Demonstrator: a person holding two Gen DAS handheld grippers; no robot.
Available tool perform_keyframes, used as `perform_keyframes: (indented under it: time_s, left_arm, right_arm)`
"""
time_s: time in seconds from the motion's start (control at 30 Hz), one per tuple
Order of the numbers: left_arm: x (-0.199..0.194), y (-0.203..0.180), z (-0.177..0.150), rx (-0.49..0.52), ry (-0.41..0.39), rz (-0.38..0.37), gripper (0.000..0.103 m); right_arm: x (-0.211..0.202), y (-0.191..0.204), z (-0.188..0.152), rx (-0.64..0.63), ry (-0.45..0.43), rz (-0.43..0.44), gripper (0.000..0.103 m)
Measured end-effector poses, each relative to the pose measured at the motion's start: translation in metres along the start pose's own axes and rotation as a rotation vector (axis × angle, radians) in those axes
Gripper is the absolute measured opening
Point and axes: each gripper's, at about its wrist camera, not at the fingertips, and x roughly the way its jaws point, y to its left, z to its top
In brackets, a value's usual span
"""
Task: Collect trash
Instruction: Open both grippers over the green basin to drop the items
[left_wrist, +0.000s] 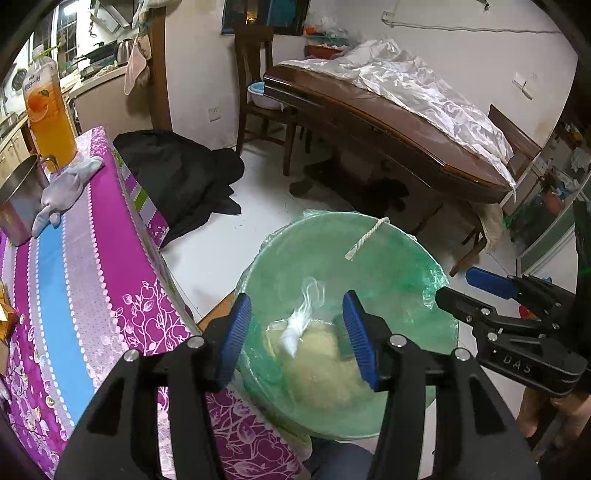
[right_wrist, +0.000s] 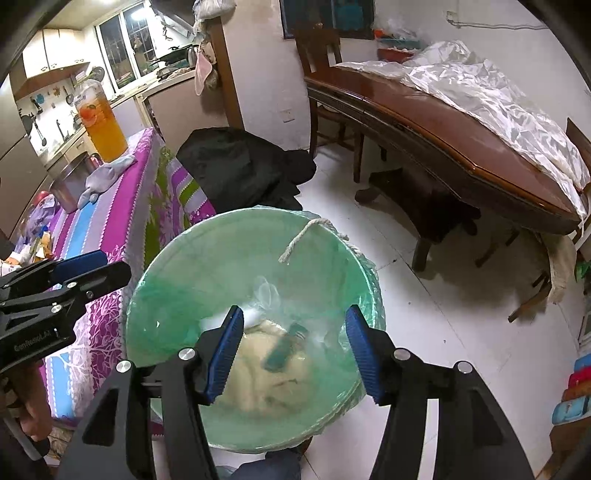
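A bin with a green liner (left_wrist: 280, 236) (right_wrist: 173, 243) stands on the floor beside the table, right under both grippers. In it lie a yellowish crumpled wad (left_wrist: 321, 373) (right_wrist: 258, 380), a knotted clear and white plastic bag (left_wrist: 295, 328) and a dark green scrap (right_wrist: 280, 354). My left gripper (left_wrist: 295, 299) (right_wrist: 117, 261) hangs over the bin's mouth, open, with nothing between its blue pads. My right gripper (right_wrist: 294, 310) (left_wrist: 452, 284) is also above the bin, open and holding nothing. A white string (left_wrist: 365, 238) (right_wrist: 303, 236) hangs over the far rim.
To the left is a table with a purple and blue cloth (left_wrist: 92, 277), bearing a juice bottle (left_wrist: 48, 110), a steel pot (left_wrist: 18, 199) and a grey rag (left_wrist: 62, 188). Black fabric (left_wrist: 177, 177) lies on the floor. A wooden dining table (left_wrist: 388, 125) stands behind.
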Motion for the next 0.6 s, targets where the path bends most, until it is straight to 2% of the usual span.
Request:
perform_keyframes:
  time_s: [0.17,0.23,0.3,0.33,0.43,0.6]
  left_arm:
    - [-0.005,0.004,-0.002,-0.003,-0.010,-0.002,0.050]
    - [-0.012,0.007,-0.007,0.004,-0.019,0.001,0.051]
    - [-0.023,0.014,-0.015,0.011,-0.045,0.006,0.059]
    - [-0.028,0.017,-0.019,0.017,-0.060,0.010,0.061]
    - [-0.050,0.035,-0.035,0.029,-0.117,0.035,0.070]
    - [-0.088,0.087,-0.067,0.013,-0.182,0.100,0.073]
  right_arm:
    - [-0.012,0.007,-0.002,-0.015,-0.032,-0.010,0.058]
    - [-0.025,0.015,-0.006,-0.038,-0.092,-0.012,0.058]
    - [-0.040,0.026,-0.014,-0.058,-0.163,-0.010,0.062]
    - [-0.052,0.037,-0.022,-0.069,-0.227,0.004,0.069]
    - [-0.068,0.059,-0.043,-0.077,-0.322,0.049,0.073]
    - [-0.073,0.106,-0.073,-0.092,-0.362,0.182,0.075]
